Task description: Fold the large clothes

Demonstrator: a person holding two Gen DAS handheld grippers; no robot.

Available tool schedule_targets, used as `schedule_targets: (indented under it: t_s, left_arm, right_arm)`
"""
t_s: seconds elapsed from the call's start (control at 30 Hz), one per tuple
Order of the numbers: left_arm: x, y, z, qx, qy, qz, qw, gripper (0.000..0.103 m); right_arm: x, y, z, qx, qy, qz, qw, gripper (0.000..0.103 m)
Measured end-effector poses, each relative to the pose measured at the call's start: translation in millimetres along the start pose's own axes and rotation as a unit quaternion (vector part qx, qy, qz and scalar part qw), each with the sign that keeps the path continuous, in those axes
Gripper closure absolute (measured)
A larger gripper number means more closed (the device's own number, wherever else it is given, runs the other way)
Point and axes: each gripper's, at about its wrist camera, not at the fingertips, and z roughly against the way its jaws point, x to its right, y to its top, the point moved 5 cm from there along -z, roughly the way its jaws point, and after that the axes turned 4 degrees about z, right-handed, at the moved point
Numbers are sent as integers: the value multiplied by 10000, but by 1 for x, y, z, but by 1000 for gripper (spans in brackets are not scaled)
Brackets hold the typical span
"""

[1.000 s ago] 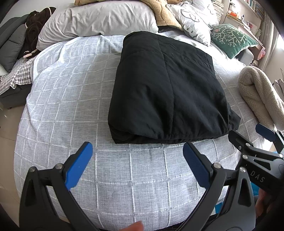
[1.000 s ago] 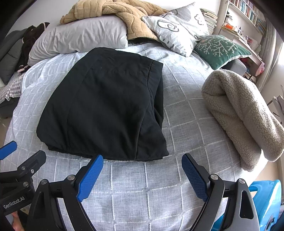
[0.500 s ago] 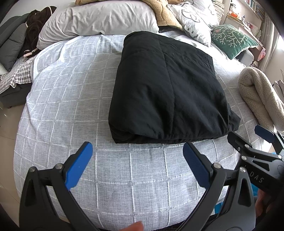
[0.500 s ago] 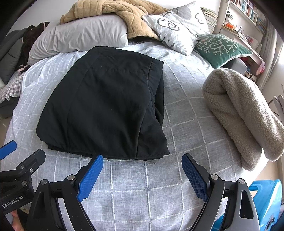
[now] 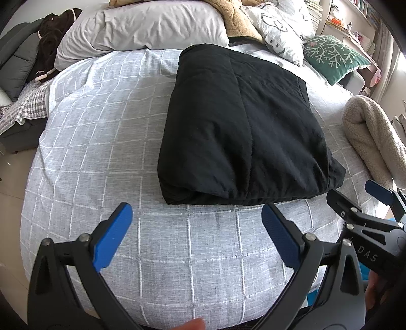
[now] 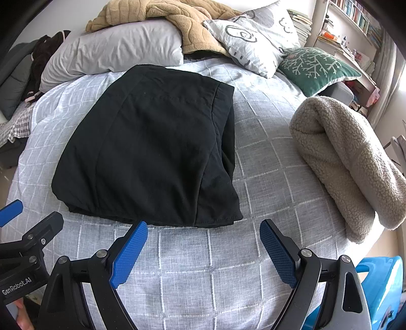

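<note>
A black garment (image 5: 241, 127) lies folded into a thick rectangle on the grey checked bedspread (image 5: 96, 142); it also shows in the right wrist view (image 6: 152, 152). My left gripper (image 5: 196, 215) is open and empty, hovering just short of the garment's near edge. My right gripper (image 6: 203, 231) is open and empty, also just short of the near edge, toward the garment's right corner. Each gripper shows at the edge of the other's view.
A rolled beige fleece blanket (image 6: 350, 162) lies on the bed's right side. Pillows (image 6: 114, 53), a tan blanket (image 6: 177, 20) and a green cushion (image 6: 317, 66) line the head of the bed. A blue plastic object (image 6: 380, 279) stands beside the bed at lower right.
</note>
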Motion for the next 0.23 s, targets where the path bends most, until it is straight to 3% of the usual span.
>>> schedule_targets:
  t_s: [0.23]
  left_arm:
    - [-2, 1, 1, 53, 76, 33, 10000, 2]
  right_arm:
    - [1, -1, -2, -21, 19, 8, 10000, 11]
